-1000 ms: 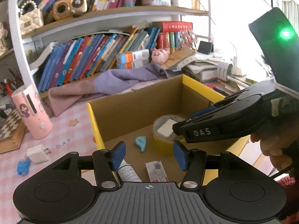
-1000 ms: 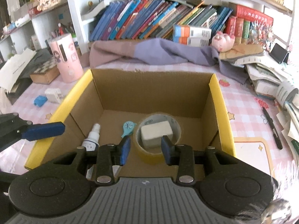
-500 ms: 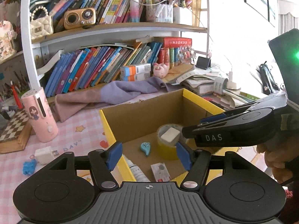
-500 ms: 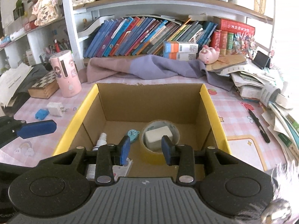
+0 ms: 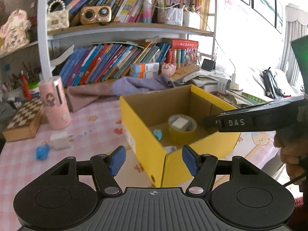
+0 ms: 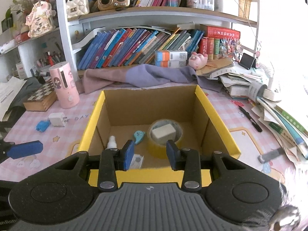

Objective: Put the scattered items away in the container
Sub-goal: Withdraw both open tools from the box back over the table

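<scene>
A yellow cardboard box point(image 6: 211, 113) stands on the pink checked table. It holds a tape roll point(image 6: 154, 148) with a white block point(image 6: 163, 133) lying in its hole. Also inside are a small blue charm point(image 6: 139, 136), a little spray bottle point(image 6: 112, 142) and a flat packet point(image 6: 137, 160). My right gripper point(image 6: 150, 154) hovers over the box's near wall, open and empty. My left gripper point(image 5: 153, 159) hangs open by the box's near corner point(image 5: 163, 165), holding nothing. A white charger cube point(image 6: 56, 119) and a blue item point(image 6: 42, 125) lie left of the box.
A pink canister point(image 6: 65, 85) and a chessboard box point(image 6: 41, 97) stand at the left. A purple cloth point(image 6: 146, 75) lies behind the box, under the bookshelf. Stacked papers point(image 6: 279, 113), a black pen point(image 6: 250, 118) and a small grey item point(image 6: 269, 156) are at the right.
Both grippers have drawn back from the box, which looks smaller and farther in each view. The left jaws have spread wider. The right jaws keep the same gap.
</scene>
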A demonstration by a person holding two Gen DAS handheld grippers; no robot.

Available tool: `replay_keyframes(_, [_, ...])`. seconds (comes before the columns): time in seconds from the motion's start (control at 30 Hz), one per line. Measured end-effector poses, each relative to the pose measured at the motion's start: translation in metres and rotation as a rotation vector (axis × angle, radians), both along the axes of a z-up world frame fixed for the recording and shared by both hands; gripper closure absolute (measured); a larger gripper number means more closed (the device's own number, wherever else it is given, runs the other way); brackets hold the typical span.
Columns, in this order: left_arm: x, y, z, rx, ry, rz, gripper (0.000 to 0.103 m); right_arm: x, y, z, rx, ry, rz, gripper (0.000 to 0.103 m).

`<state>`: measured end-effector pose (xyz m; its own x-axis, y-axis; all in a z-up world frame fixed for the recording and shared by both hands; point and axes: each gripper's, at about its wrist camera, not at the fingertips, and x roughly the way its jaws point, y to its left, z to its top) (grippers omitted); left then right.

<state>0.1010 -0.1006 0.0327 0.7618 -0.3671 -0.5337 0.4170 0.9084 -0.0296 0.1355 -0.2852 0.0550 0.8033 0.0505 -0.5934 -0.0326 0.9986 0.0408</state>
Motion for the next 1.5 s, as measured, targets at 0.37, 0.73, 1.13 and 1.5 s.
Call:
replay_keyframes(0.37, [-0.042,0.030,-0.002,0.008,0.009,-0.043,0.037,-0.055,0.035,-0.005,-0.003,0.010,-0.034,0.068])
replay_keyframes(0.73, [-0.070,0.054,-0.011,0.040,0.040,-0.081,0.037,-0.097,0.066,-0.020,0.024,0.046,-0.058,0.068])
replay_keyframes(1.13, [-0.082,0.079,-0.019,0.049,0.086,-0.047,0.036,-0.108,0.106,-0.032,0.028,0.106,0.024,0.068])
replay_keyframes(1.5, [-0.089,0.096,-0.019,0.052,0.090,-0.004,0.031,-0.110,0.125,-0.034,0.026,0.119,0.070,0.068])
